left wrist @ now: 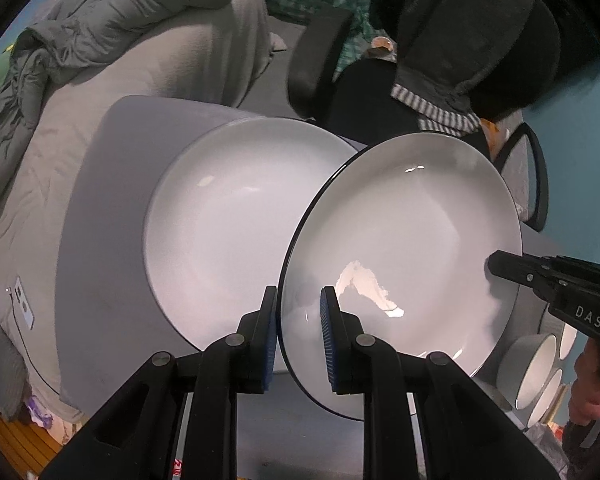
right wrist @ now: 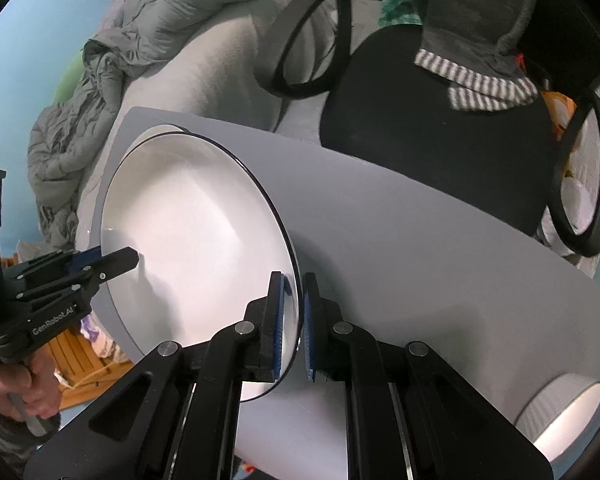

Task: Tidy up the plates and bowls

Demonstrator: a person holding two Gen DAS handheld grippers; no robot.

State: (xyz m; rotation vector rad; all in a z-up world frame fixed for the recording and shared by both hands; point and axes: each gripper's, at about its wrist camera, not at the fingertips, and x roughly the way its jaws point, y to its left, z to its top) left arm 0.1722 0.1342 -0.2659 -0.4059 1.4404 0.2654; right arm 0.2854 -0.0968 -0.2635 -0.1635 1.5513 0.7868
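Note:
A white plate with a dark rim [left wrist: 412, 240] is held tilted above the grey table. My left gripper [left wrist: 298, 332] is shut on its near rim. My right gripper [right wrist: 296, 320] is shut on the opposite rim, and it shows at the right in the left wrist view [left wrist: 500, 264]. In the right wrist view the held plate [right wrist: 188, 240] fills the left half, with my left gripper [right wrist: 132, 258] on its far edge. A second white plate [left wrist: 220, 232] lies flat on the table, partly under the held one; only a sliver of its rim [right wrist: 156, 130] shows in the right wrist view.
Several grey bowls with white insides [left wrist: 536, 368] stand at the table's right; one shows in the right wrist view [right wrist: 560, 420]. A black office chair [right wrist: 440, 152] draped with clothes stands behind the grey table [right wrist: 420, 260]. A grey sofa with a blanket [left wrist: 100, 60] sits beyond.

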